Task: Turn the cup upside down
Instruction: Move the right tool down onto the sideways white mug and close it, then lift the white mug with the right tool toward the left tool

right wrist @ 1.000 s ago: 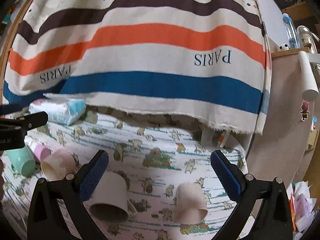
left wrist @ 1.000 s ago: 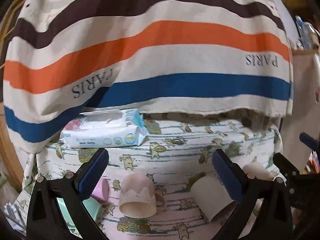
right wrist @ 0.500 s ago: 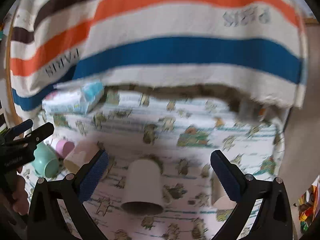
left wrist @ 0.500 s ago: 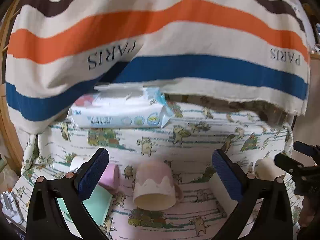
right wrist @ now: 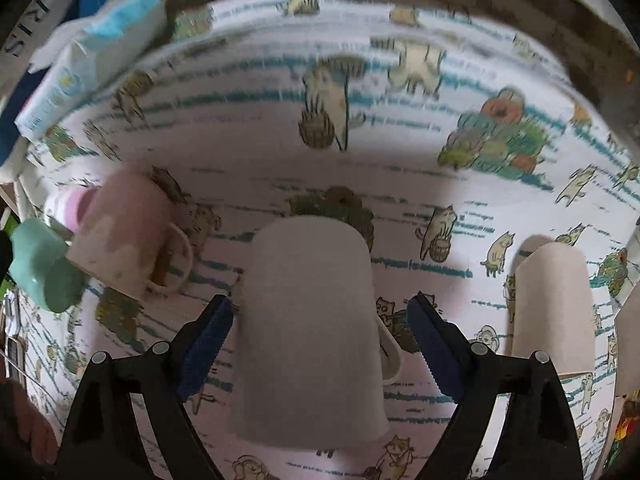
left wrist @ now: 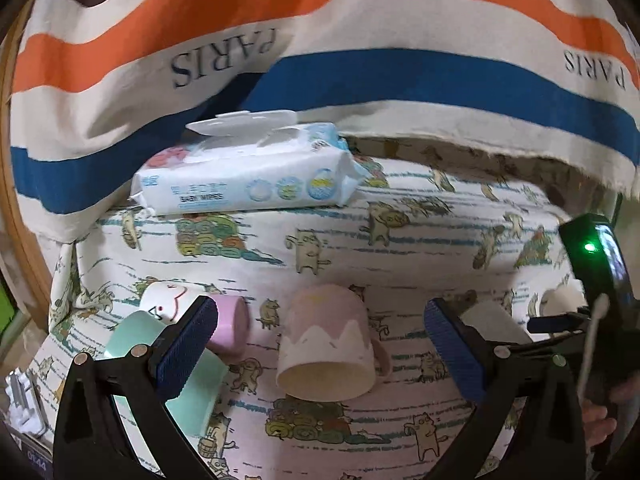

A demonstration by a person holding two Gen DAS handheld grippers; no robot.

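Several cups lie on their sides on a cartoon-print cloth. In the right wrist view a plain white mug (right wrist: 312,320) lies between the fingers of my open right gripper (right wrist: 320,336), its mouth toward the camera; the pads flank it with small gaps. A pink mug with a white wavy band (right wrist: 120,236) lies to its left and another pale cup (right wrist: 552,304) to its right. In the left wrist view my left gripper (left wrist: 320,348) is open above the pink mug (left wrist: 328,348), not touching it. The white mug (left wrist: 496,320) is partly hidden behind the left gripper's right finger.
A mint green cup (left wrist: 172,376), a small pink cup (left wrist: 230,328) and a white cup with a face (left wrist: 164,300) lie at the left. A pack of baby wipes (left wrist: 248,176) sits at the back. A striped PARIS cloth (left wrist: 320,60) hangs behind.
My right gripper has moved forward and down so its fingers now flank the white mug. My left gripper has moved closer toward the pink mug. No cup has moved.
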